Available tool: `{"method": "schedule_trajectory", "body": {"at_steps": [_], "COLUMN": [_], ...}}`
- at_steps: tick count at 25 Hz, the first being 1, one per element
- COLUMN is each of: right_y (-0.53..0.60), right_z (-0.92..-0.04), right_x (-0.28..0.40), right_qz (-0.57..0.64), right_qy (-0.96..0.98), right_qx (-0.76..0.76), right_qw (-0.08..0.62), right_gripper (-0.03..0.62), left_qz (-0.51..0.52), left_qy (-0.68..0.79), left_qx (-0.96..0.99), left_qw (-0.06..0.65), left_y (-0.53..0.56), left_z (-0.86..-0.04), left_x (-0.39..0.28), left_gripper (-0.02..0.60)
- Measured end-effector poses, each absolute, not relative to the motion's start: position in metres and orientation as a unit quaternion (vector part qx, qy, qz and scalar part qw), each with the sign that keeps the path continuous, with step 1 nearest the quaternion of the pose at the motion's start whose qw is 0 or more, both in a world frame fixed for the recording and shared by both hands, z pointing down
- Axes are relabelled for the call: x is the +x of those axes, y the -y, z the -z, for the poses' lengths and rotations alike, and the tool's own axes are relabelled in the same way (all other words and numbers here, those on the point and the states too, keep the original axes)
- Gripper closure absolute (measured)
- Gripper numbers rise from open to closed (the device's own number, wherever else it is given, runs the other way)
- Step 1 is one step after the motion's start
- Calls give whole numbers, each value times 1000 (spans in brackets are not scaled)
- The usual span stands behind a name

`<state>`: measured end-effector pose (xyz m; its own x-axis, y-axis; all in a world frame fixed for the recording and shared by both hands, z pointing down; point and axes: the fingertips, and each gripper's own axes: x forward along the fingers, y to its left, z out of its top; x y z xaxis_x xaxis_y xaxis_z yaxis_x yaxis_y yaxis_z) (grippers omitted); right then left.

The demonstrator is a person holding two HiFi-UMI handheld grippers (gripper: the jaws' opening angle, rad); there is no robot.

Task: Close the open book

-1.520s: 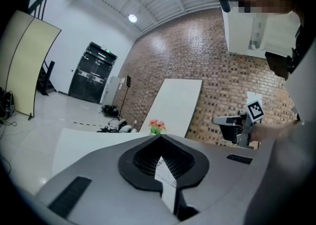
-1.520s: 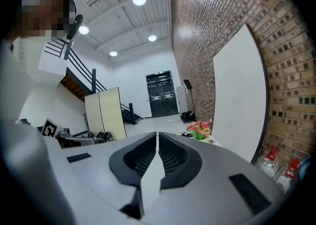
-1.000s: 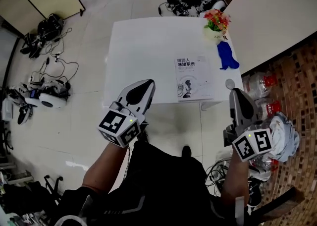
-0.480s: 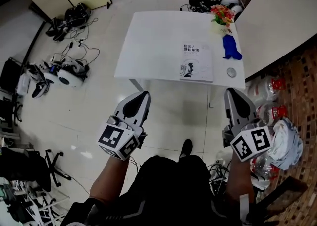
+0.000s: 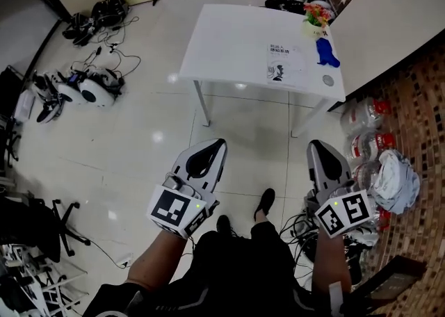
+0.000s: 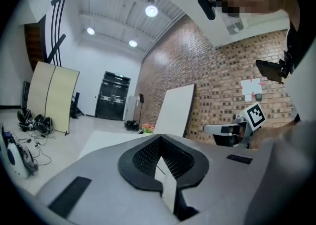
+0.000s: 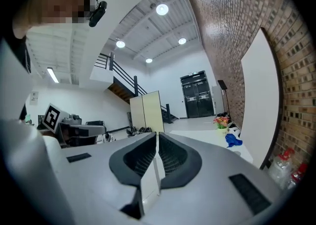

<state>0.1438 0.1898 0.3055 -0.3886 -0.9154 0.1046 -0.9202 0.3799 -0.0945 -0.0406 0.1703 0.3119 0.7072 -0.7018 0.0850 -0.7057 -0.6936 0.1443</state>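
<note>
A white table (image 5: 229, 37) sits up top with a flower pot (image 5: 316, 15) and a blue object (image 5: 325, 53) along its right edge, cables and headsets (image 5: 80, 90) lie tangled on the tiled floor (image 5: 139, 156) at left, and plastic bottles (image 5: 365, 110) crowd the brick wall (image 5: 417, 93) at right.

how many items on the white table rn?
4: book mid-right, flower pot at the far right edge, blue object just in front of it, round disc at the near right corner. None seems hidden.
</note>
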Motion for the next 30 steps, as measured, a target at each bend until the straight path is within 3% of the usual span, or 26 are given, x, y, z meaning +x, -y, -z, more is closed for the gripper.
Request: {"method": "schedule_trajectory", "body": {"at_steps": [7, 20, 30], "right_y": [-284, -448, -541], "right_z": [-291, -287, -275], "right_x": [148, 218, 157], "right_qz": [-65, -41, -25], "right_qy": [827, 853, 839], "right_qx": [558, 521, 544], "right_qw": [15, 3, -3], "right_gripper": [579, 579, 580], "left_qz": [-25, -43, -58], "left_qy": [370, 391, 344], "left_qx": [926, 917, 937], "left_qw": [64, 60, 18], "left_y": [-257, -438, -544], "left_z": [-315, -293, -299], "left_x": [-40, 51, 9], "left_gripper": [586, 586, 586]}}
